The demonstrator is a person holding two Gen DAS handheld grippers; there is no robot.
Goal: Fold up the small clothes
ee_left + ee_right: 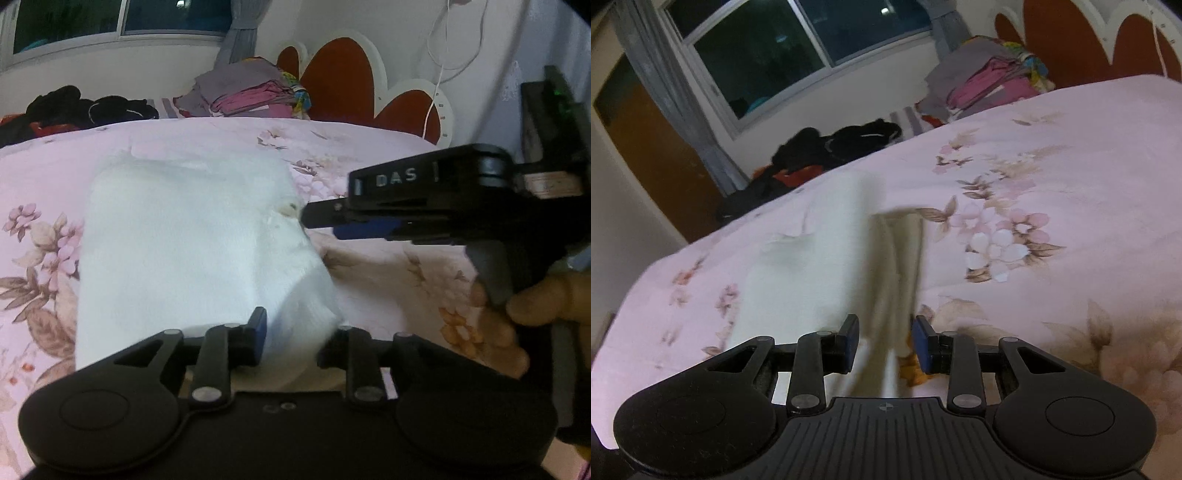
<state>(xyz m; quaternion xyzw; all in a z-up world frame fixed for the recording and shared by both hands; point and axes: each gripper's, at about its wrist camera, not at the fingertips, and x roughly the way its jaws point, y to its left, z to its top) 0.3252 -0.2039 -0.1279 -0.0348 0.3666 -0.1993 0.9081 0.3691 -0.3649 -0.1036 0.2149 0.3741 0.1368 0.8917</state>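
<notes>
Left wrist view: white cloth (pixel 192 251) on floral bedspread (pixel 369 147), long axis running away; left gripper (pixel 295 339) partly open, astride near corner; right gripper (pixel 884 343) partly open, cloth edge between pads, grip unclear.

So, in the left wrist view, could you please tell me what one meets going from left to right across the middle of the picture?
Floral pink bedspread → white garment → right gripper, its tips at the garment's edge → the hand holding it.
</notes>
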